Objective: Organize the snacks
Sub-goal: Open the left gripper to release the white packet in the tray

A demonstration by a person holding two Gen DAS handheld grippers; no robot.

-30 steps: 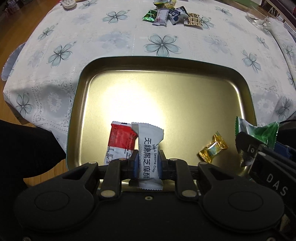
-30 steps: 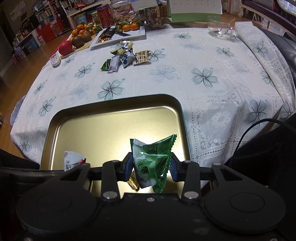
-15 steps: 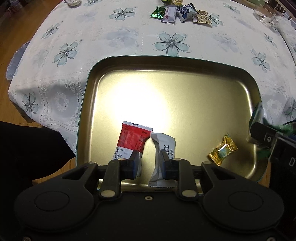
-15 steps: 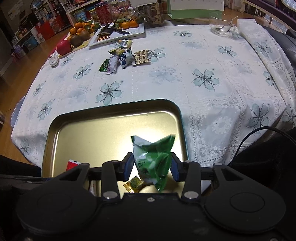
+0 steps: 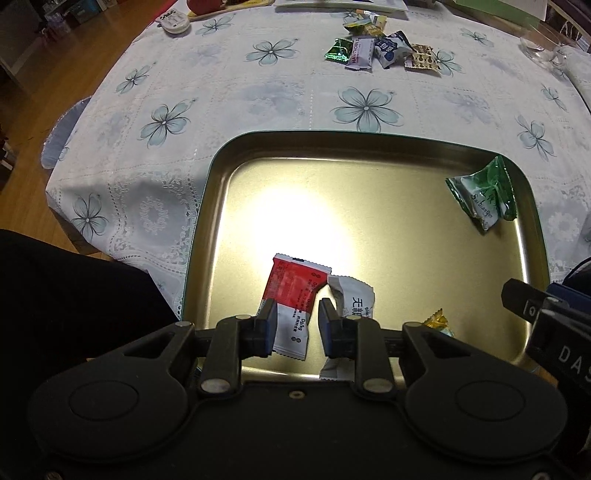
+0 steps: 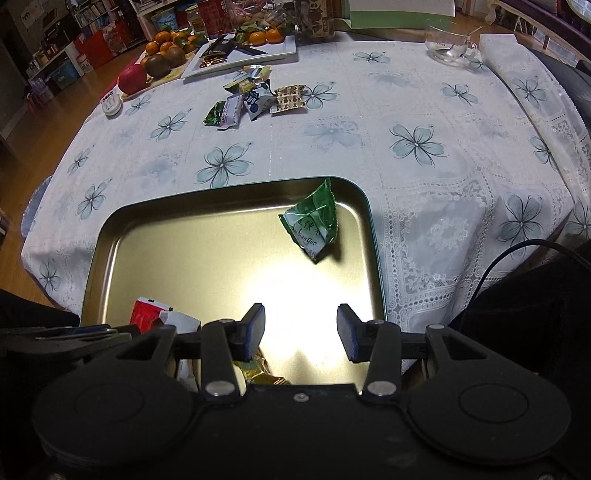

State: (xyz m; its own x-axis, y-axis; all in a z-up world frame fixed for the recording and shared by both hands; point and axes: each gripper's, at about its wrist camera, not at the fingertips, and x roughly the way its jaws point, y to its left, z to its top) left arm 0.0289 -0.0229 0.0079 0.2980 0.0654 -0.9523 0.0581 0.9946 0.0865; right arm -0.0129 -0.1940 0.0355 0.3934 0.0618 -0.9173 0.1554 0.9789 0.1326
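Observation:
A gold metal tray (image 5: 369,147) (image 6: 229,192) sits at the near table edge. In it lie a red-and-white packet (image 5: 293,295) (image 6: 146,312), a white sesame-crisp packet (image 5: 354,301), a gold candy (image 5: 436,321) (image 6: 258,371) and a green packet (image 5: 484,197) (image 6: 314,221) at the far right corner. My left gripper (image 5: 297,321) is open above the red and white packets. My right gripper (image 6: 301,326) is open and empty above the tray's near right part. Several loose snacks (image 5: 380,50) (image 6: 255,99) lie far across the table.
A fruit board (image 6: 155,62) and a white plate (image 6: 243,51) stand at the table's far edge, with a glass bowl (image 6: 448,50) at far right and a small white remote (image 5: 173,20) at far left. The floral cloth (image 6: 406,140) covers the table.
My left gripper opened and let go of the white packet, which now lies in the tray. My right gripper opened and the green packet dropped into the tray's far right corner. Both grippers rose.

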